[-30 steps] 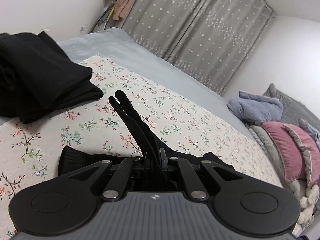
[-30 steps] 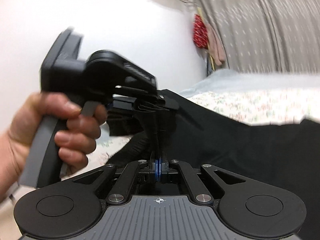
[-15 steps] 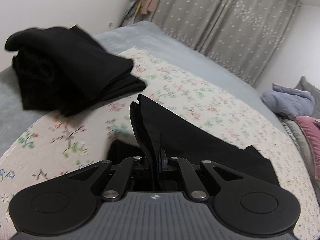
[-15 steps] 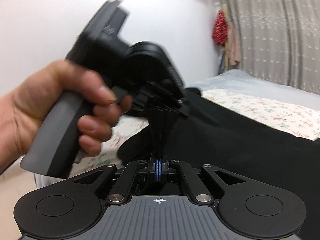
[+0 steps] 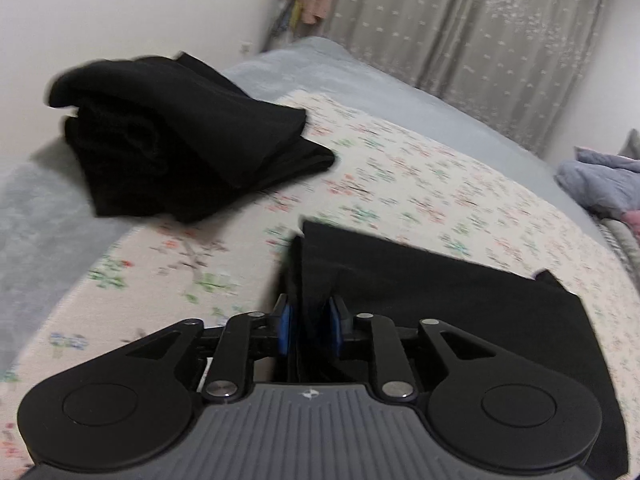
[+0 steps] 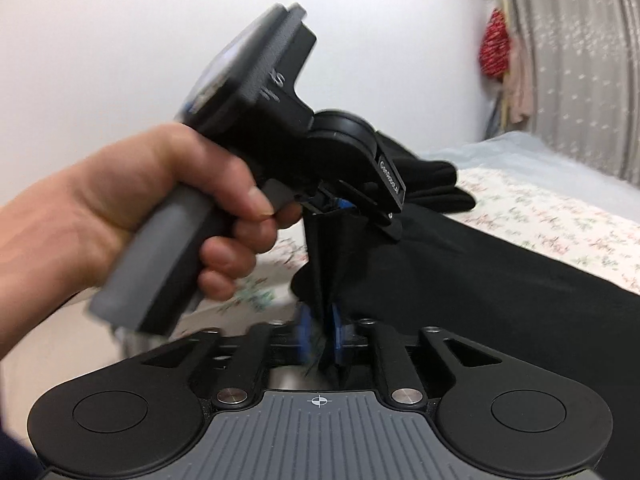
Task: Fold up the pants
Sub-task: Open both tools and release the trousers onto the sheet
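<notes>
A bed fills most of both views, covered by a floral bedspread with a pale grey-blue sheet showing along its far side and corner, and grey patterned curtains hang behind it. The black pants lie across the floral bedspread, spread flat toward the right of the left wrist view, with one end gathered into an upright fold that rises between the two grippers. Further back on the bed, near the corner, sits a separate stack of folded black clothes, well apart from the pants. A bluish-grey bundle of fabric lies at the right edge of the bed, and red and pink items hang beside the curtains. The person's left hand wraps around the grey handle of the left gripper, which shows up close in the right wrist view. The left gripper's blue pads stand a little apart, with the pants fold passing between them; the fabric touches the right pad, and a gap shows at the left one. The right gripper is likewise parted slightly, its blue pads blurred, with the bottom of the same fold hanging between them.
</notes>
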`<state>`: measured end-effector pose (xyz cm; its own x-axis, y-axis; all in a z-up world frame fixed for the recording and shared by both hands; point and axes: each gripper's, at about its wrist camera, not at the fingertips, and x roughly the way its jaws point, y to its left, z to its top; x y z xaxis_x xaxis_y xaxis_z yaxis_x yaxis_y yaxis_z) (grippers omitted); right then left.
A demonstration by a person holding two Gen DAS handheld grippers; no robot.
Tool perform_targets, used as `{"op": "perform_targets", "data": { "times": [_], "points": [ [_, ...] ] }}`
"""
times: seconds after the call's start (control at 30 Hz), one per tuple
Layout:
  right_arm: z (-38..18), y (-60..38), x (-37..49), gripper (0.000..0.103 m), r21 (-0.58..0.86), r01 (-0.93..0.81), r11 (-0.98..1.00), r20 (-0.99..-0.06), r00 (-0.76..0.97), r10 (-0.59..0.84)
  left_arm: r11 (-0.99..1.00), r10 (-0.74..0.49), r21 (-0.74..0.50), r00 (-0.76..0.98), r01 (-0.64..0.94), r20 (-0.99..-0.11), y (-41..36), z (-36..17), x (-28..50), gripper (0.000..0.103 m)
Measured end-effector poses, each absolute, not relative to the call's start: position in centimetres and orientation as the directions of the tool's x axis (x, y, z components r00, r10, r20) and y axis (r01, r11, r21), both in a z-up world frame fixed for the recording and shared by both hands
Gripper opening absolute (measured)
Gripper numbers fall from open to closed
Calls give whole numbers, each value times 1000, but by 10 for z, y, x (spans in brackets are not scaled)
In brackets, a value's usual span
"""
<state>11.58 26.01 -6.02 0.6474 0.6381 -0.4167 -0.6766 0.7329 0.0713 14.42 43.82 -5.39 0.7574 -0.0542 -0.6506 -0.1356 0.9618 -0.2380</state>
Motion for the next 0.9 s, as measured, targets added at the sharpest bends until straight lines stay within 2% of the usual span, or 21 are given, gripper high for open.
{"op": "perform_targets", "data": {
  "times": [0.1,0.17,0.23,0.33,0.43,0.53,0.63,0.7,0.9],
  "points": [
    [-49,209,110,35,185,-633,752,-386,657,648,948,8,-244,782,-204,-623,449,-41,134,25],
    [-45,169,115,35,262,-559,787,-373,693,617,949,12,-249,812,-194,-584,444,-29,125,25],
    [-41,125,125,35,314,-454,834,-379,746,548,960,-57,-260,838,-104,-543,423,-18,117,25],
    [-43,71,138,36,334,-336,881,-442,769,461,960,-214,-268,821,78,-529,371,-15,113,25],
    [-55,45,138,26,270,-279,922,-546,744,385,956,-278,-248,745,155,-606,316,-27,119,25],
    [-67,29,124,24,190,-275,942,-620,711,333,953,-303,-210,682,219,-665,270,-41,123,25],
    [-88,16,115,21,175,-244,954,-685,666,296,978,-189,-90,614,188,-766,242,-66,130,25],
    [-100,5,104,21,184,-239,953,-685,665,299,987,-123,-35,590,158,-798,239,-83,134,25],
    [-106,-15,90,19,239,-246,939,-666,662,343,991,-92,-15,597,133,-797,241,-84,129,25]
  ]
}}
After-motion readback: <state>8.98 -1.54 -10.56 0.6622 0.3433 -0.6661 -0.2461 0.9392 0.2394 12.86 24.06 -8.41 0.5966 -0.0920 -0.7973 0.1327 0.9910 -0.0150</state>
